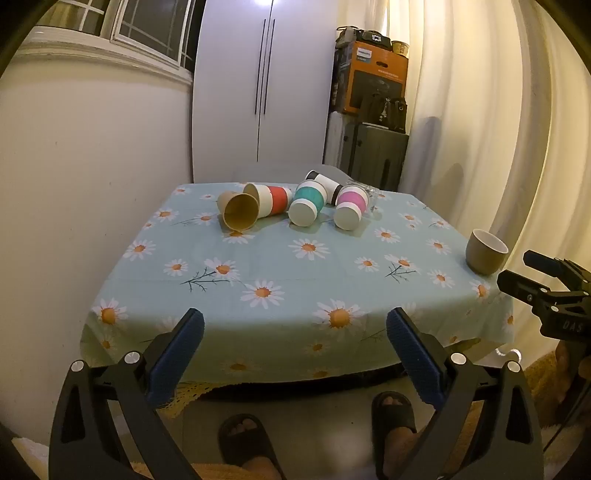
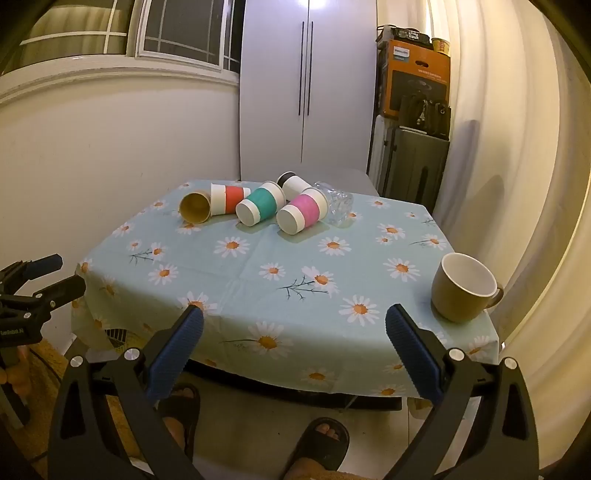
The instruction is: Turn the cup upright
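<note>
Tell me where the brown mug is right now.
The brown mug stands upright at the table's near right corner, apart from the tipped cups at the far end, ahead of the right tongs.

We see a daisy tablecloth on the table, a white wardrobe at 12 o'clock, an orange box stacked over a dark suitcase at 1 o'clock, cream curtains at 3, and a window at 10.
</note>
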Motion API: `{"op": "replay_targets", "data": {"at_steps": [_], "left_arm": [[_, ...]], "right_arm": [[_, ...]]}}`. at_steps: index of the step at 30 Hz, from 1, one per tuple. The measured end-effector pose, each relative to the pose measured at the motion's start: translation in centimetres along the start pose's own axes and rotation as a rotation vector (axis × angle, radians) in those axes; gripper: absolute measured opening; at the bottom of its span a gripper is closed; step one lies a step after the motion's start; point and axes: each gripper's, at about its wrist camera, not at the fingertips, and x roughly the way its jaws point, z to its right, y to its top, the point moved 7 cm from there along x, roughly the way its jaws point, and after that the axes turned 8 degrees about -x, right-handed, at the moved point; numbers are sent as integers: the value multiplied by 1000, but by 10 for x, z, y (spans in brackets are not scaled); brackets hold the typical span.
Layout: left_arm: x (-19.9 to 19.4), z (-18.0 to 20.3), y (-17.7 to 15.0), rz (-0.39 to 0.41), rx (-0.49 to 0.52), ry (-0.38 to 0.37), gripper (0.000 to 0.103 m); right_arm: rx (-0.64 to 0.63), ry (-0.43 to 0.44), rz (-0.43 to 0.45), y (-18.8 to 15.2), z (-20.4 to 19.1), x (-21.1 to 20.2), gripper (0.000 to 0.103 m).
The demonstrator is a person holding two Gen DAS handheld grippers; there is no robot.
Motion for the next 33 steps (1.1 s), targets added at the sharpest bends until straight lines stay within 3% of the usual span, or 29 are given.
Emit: {"op": "replay_targets", "data": {"at_steps": [33], "left_arm": [[0,0,-2,-7,6,3,96]], "right_arm": [[2,11,-11,-3,1,4,98]]}}
